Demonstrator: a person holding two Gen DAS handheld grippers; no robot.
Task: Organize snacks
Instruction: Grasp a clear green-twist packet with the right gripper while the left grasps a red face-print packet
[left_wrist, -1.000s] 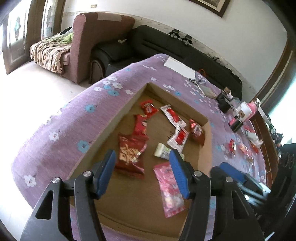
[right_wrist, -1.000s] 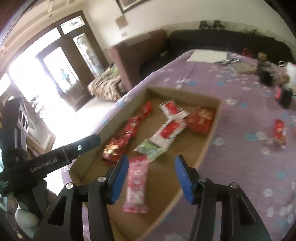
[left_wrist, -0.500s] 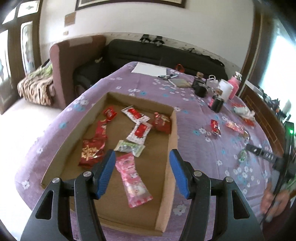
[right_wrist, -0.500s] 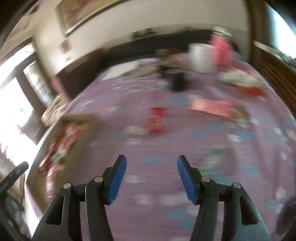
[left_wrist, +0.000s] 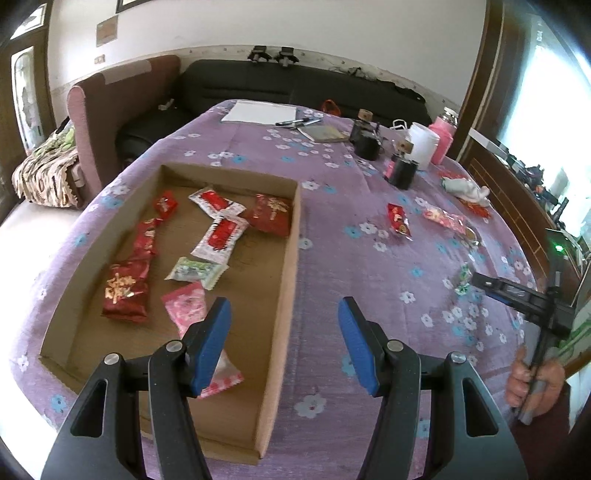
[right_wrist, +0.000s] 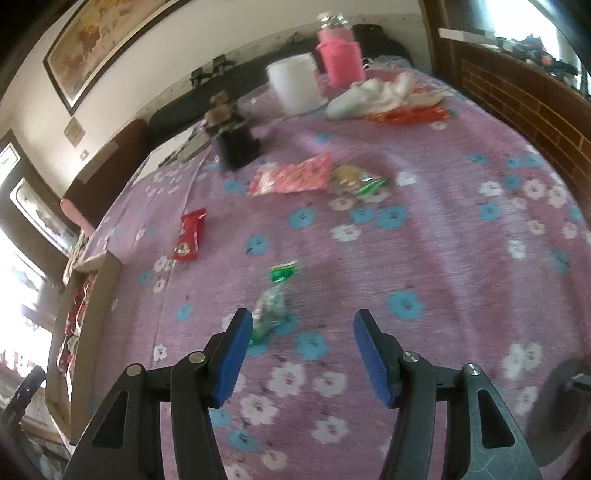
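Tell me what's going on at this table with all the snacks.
A person with a two-finger gripper in each hand is sorting snack packets into a shallow cardboard tray on a purple flowered tablecloth. Several red, white, green and pink packets already lie in the tray. The right gripper is open and empty, close above a small green-and-clear candy wrapper on the cloth. The left gripper hangs open and empty over the tray's near edge.

left gripper (left_wrist: 284, 341): black arms, silver screws | pads (left_wrist: 212, 341): blue | right gripper (right_wrist: 303, 354): same
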